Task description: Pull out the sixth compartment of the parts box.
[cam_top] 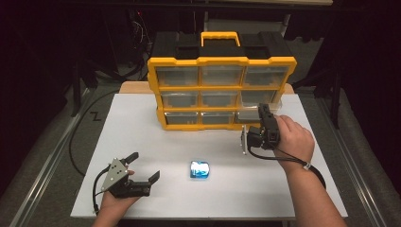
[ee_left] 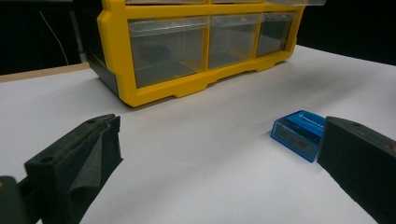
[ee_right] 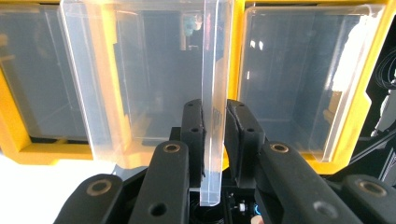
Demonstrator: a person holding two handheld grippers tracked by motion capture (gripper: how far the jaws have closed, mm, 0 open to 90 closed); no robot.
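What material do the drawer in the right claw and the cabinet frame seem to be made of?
The drawer held by the right claw looks like clear, glossy plastic: you see through it and its edges glint. The cabinet frame looks like opaque yellow moulded plastic.

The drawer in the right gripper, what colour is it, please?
Clear drawer, colourless; right gripper view shows it best.

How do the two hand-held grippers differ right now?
The right hand-held gripper is shut on a clear drawer at the yellow organizer; the left hand-held gripper is open and holds nothing. The right one is up at the bottom row; the left one sits low over the table, near the blue box. Both have black jaws.
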